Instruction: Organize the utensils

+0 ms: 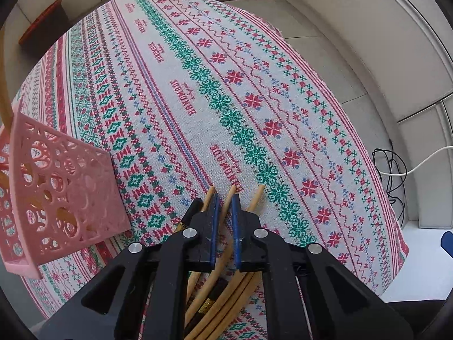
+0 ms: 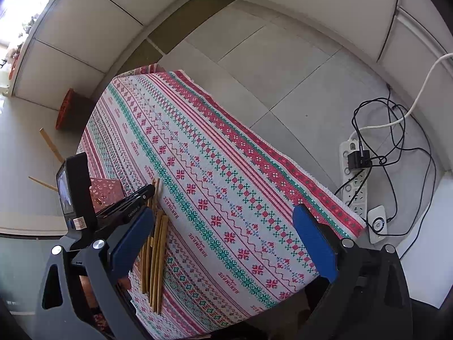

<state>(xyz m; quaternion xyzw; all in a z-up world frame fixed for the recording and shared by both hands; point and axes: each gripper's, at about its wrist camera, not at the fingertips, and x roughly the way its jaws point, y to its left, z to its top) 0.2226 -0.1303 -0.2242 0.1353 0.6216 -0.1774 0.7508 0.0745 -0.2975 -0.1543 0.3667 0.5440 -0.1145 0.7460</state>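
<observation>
left gripper [image 1: 225, 198] pinched on one chopstick [image 1: 231, 192] from the pile of chopsticks [image 2: 155, 252]; pink basket [image 1: 65, 187] waits just to its left.

i'd lift straight up, check only one stick comes, then tip it end-first into the basket. sticks are thin, pale bamboo, lying crossed on the patterned tablecloth [image 1: 254, 90] at the near edge. right gripper [image 2: 223, 243] hangs above the cloth, jaws wide apart, holding nothing.

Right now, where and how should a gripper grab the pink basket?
Take the pink basket by its top rim wall, coming from above with one finger inside, one outside. It stands upright on the tablecloth, and the perforated wall is thin enough to pinch; avoid the chopstick sticking out.
</observation>
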